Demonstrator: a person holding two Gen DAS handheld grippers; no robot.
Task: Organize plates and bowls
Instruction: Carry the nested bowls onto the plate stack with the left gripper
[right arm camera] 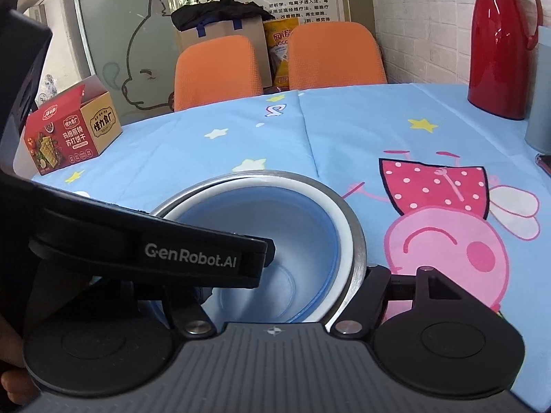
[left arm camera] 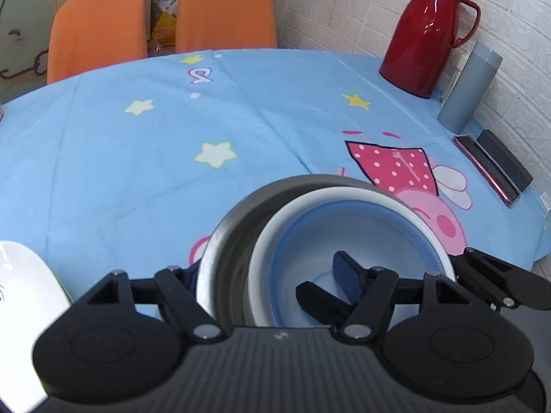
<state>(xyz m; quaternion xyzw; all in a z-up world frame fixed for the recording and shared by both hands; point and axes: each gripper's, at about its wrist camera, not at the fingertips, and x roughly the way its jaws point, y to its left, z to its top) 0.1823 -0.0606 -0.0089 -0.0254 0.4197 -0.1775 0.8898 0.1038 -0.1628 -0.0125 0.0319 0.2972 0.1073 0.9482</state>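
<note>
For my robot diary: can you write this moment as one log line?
blue bowl in white bowl in steel bowl | left gripper, right gripper straddle stack wall | grip unclear

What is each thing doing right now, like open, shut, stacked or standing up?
metal bowl, outermost of the stack
white bowl, nested in the metal bowl
blue bowl, nested innermost
left gripper, open, straddling the stacked bowls' wall
right gripper, open, one finger outside the metal bowl's rim
red jug, upright, lid shut
cracker box, flap open
</note>
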